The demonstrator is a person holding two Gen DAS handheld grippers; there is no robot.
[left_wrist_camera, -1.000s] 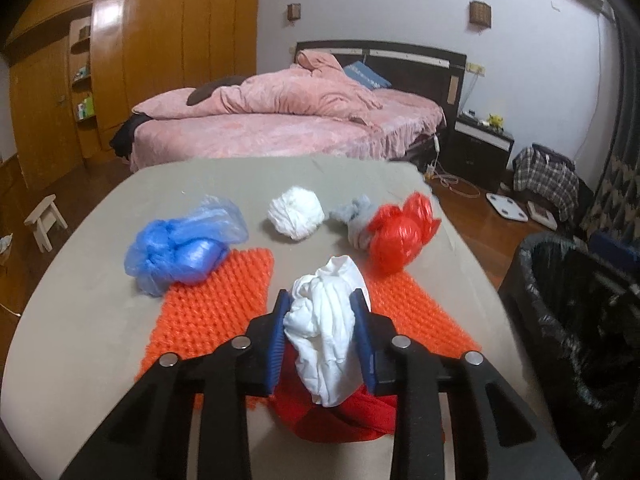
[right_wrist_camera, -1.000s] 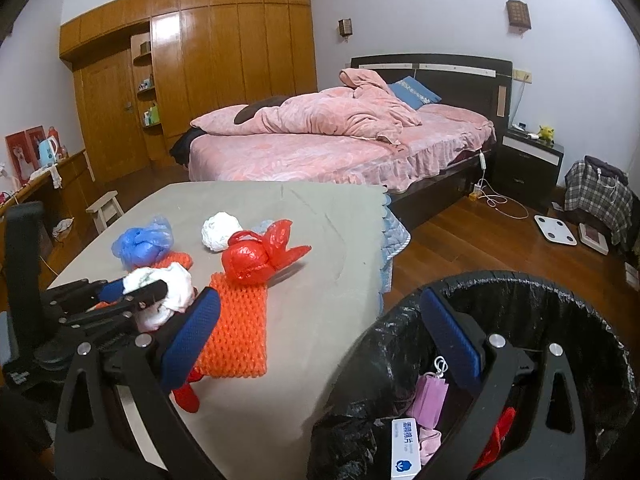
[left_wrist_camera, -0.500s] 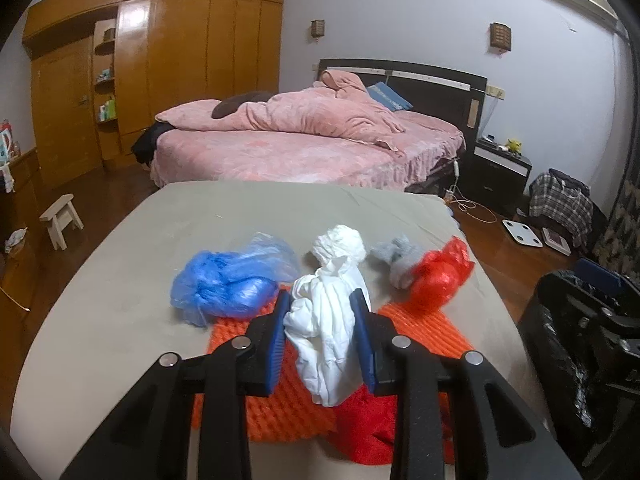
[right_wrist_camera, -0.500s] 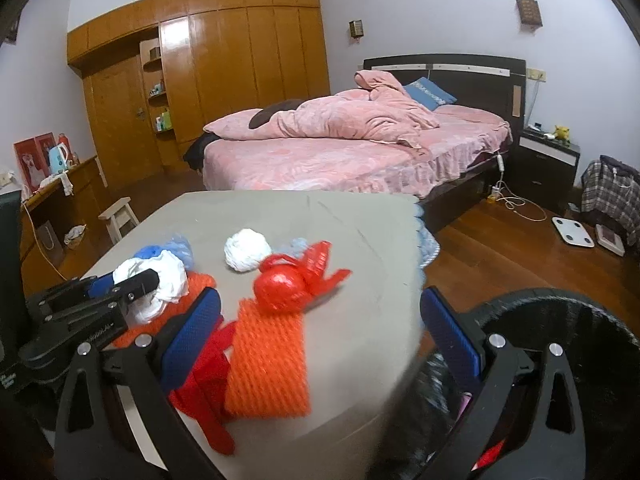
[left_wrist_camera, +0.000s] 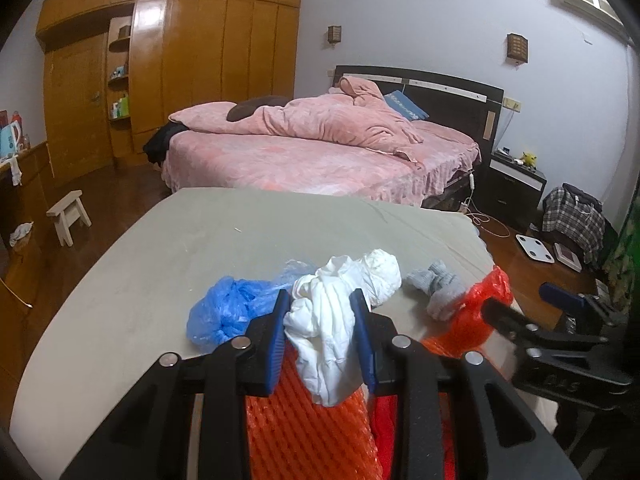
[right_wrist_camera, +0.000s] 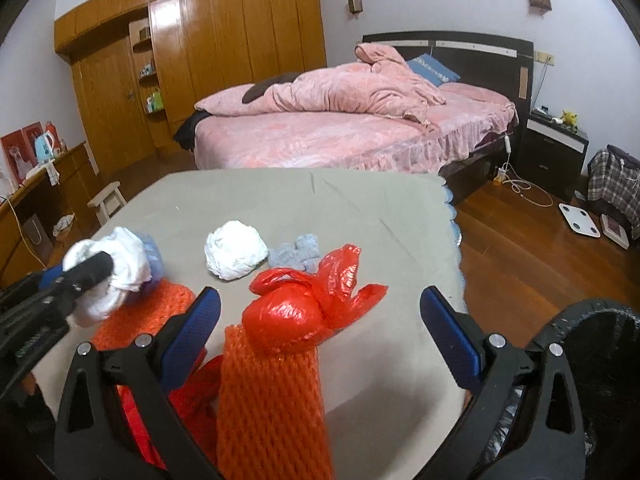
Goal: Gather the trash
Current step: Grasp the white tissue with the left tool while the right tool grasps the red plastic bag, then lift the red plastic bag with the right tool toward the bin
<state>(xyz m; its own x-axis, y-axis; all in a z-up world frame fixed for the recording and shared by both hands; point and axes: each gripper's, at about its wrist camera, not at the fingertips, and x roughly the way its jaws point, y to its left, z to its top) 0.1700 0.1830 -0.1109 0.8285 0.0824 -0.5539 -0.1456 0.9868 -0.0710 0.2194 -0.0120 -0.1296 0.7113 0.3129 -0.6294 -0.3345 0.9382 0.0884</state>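
White rag [left_wrist_camera: 326, 320] sits clamped in left gripper [left_wrist_camera: 322, 334]; right gripper [right_wrist_camera: 320, 336] gapes wide, empty, around red bag [right_wrist_camera: 296, 316].

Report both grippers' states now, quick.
Left gripper: closed on the white crumpled bag, lifted off the table.
Right gripper: open, empty, facing the red plastic bag.

1. The table [right_wrist_camera: 380, 208] wears a matt grey-green cloth, faintly creased.
2. The red bag [right_wrist_camera: 304, 312] is thin, glossy, crinkled plastic; the blue bag [left_wrist_camera: 228, 312] is the same film, translucent.
3. The orange net [right_wrist_camera: 268, 400] is foamy, ribbed mesh.
4. The white wad [left_wrist_camera: 328, 332] looks like soft crumpled plastic or cloth; I cannot tell which.
5. The wardrobe [right_wrist_camera: 224, 60] is glossy varnished wood, like the floor [right_wrist_camera: 520, 248].
6. The bin [right_wrist_camera: 600, 360] carries a shiny black liner.
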